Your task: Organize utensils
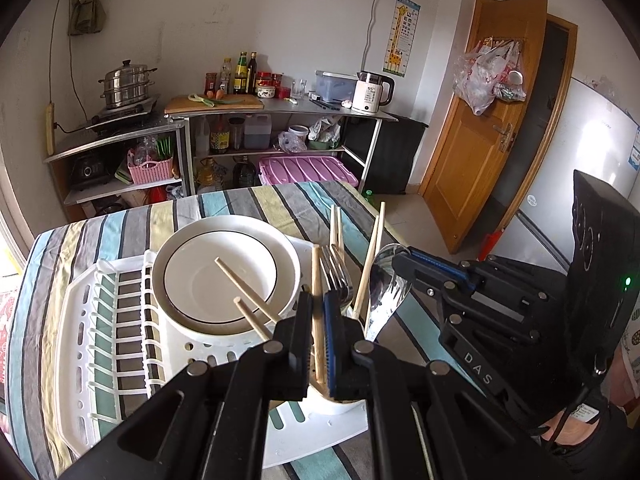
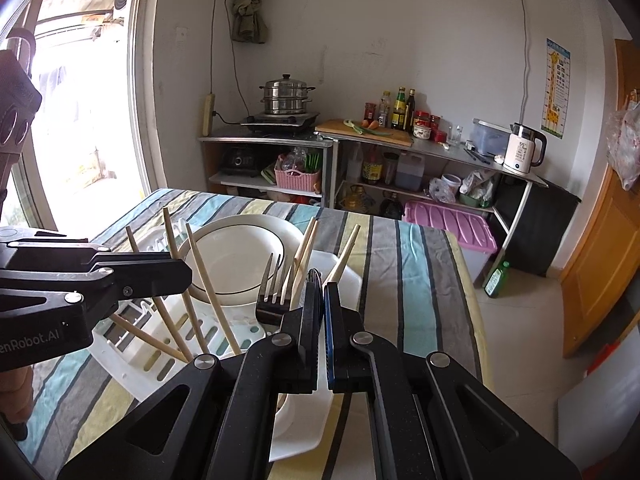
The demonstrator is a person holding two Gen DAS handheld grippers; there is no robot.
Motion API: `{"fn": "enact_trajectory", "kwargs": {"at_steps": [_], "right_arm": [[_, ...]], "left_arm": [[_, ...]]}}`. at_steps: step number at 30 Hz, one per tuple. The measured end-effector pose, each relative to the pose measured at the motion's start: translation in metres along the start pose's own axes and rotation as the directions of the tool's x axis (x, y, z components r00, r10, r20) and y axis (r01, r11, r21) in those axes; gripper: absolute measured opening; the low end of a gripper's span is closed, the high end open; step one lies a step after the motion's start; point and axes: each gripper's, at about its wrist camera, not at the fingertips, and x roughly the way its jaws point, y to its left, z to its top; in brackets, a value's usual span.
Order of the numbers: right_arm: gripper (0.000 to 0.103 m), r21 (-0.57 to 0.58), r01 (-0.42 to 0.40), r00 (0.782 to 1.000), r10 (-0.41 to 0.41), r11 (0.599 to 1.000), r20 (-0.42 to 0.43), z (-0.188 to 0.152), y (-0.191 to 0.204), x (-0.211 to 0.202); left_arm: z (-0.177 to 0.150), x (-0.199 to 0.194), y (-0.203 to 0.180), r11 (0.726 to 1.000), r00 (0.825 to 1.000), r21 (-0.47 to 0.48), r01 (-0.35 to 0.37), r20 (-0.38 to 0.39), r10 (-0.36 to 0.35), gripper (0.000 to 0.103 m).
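A white utensil cup (image 1: 338, 402) stands at the near right of a white dish rack (image 1: 100, 340) and holds several wooden chopsticks, forks (image 1: 338, 270) and a steel spoon (image 1: 386, 292). My left gripper (image 1: 319, 300) is shut on one upright chopstick (image 1: 317, 280) over the cup. My right gripper (image 2: 322, 284) is shut on the spoon (image 2: 314, 280), seen edge-on between its fingers, beside the forks (image 2: 274, 276) and chopsticks (image 2: 208, 284). In the left wrist view the right gripper (image 1: 400, 260) reaches in from the right at the spoon's bowl.
Stacked white plates (image 1: 224, 272) lie in the rack on a striped tablecloth (image 1: 248, 200). The table's right edge drops to the floor. Metal shelves (image 1: 280, 112) with a steamer, bottles and a kettle line the far wall. A wooden door (image 1: 488, 120) stands at right.
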Motion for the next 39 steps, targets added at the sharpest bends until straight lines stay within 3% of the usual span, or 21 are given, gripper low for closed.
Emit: {"fn": "enact_trajectory", "kwargs": {"at_steps": [4, 8, 12, 16, 19, 21, 39], "right_arm": [[0.002, 0.011, -0.046, 0.999, 0.046, 0.999, 0.001, 0.002, -0.002, -0.003], [0.027, 0.011, -0.064, 0.998, 0.064, 0.998, 0.014, 0.003, -0.002, -0.008], [0.027, 0.022, -0.068, 0.997, 0.067, 0.997, 0.03, 0.004, -0.001, -0.017], [0.029, 0.044, -0.059, 0.997, 0.058, 0.997, 0.045, 0.003, -0.003, -0.033], [0.037, 0.064, -0.059, 0.997, 0.056, 0.996, 0.061, -0.003, -0.003, -0.051], [0.041, 0.071, -0.061, 0.996, 0.056, 0.996, 0.071, -0.009, 0.0, -0.065], [0.042, 0.105, -0.041, 0.996, 0.033, 0.994, 0.08, -0.11, 0.061, -0.171]], "left_arm": [[0.0, -0.001, 0.003, 1.0, 1.0, -0.018, -0.009, 0.002, 0.009, 0.007], [-0.002, -0.004, 0.006, 1.0, 1.0, -0.017, -0.018, 0.007, 0.018, 0.011], [-0.003, -0.016, 0.003, 1.0, 0.999, -0.012, -0.019, 0.031, 0.019, 0.024], [-0.008, -0.035, 0.002, 1.0, 0.998, -0.014, -0.027, 0.063, 0.028, 0.025], [-0.018, -0.056, 0.0, 0.999, 0.994, -0.01, -0.048, 0.098, 0.048, 0.027], [-0.027, -0.069, 0.001, 0.999, 0.992, -0.022, -0.05, 0.114, 0.052, 0.029], [-0.168, -0.166, -0.002, 0.972, 0.957, -0.101, -0.21, 0.18, 0.226, 0.034]]}}
